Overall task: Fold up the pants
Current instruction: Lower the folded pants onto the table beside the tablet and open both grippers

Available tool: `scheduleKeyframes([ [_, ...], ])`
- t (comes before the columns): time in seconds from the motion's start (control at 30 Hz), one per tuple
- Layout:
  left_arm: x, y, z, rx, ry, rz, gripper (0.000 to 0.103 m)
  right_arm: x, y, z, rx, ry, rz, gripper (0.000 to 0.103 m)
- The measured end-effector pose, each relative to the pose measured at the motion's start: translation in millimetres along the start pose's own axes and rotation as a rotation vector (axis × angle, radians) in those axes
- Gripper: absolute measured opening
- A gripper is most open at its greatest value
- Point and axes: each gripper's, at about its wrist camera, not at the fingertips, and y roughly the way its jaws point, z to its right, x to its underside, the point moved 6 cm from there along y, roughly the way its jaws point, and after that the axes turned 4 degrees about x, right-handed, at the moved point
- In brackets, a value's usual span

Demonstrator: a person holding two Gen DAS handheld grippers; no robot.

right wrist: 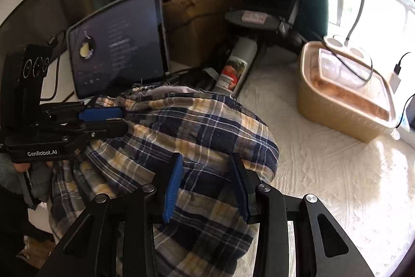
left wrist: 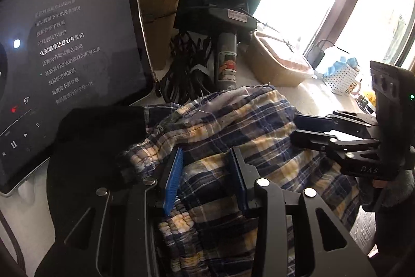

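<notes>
Left tool [left wrist: 207,181] at lower centre of the left wrist view: jaws partly apart over the plaid pants [left wrist: 233,136], blue pads clear of the fabric – no grip. Right tool [right wrist: 207,186] at lower centre of the right wrist view: jaws likewise part-open above the cloth, nothing held. The pants lie bunched in a heap at frame centre on a white textured cover [right wrist: 324,173] – waistband toward the lower edge. A tablet [left wrist: 64,56] stands at upper left; a tan container [right wrist: 342,100] sits at right, apart from the pants
</notes>
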Motion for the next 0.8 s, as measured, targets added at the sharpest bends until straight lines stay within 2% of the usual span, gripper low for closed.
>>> scheduleKeyframes([
  [0.1,-2,-8,5,-0.028,0.013,0.011,0.036,1,-11,3,0.021,0.020,0.016,0.039],
  [0.33,9,-40,21,-0.028,0.023,0.073,0.037,26,-53,-5,0.048,0.020,0.048,0.040],
  [0.4,13,-48,27,-0.021,0.023,0.092,0.043,33,-60,-10,0.047,0.014,0.044,0.040],
  [0.47,20,-50,33,-0.010,0.022,0.102,0.056,42,-66,-13,0.054,0.012,0.040,0.040],
  [0.67,35,-40,39,-0.021,0.002,0.078,0.056,63,-68,-18,0.057,0.017,0.011,0.040],
  [0.73,39,-32,39,-0.024,0.003,0.065,0.062,70,-68,-17,0.057,0.023,0.001,0.040],
  [0.8,43,-26,39,-0.036,0.006,0.041,0.062,76,-68,-15,0.060,0.032,-0.005,0.040],
])
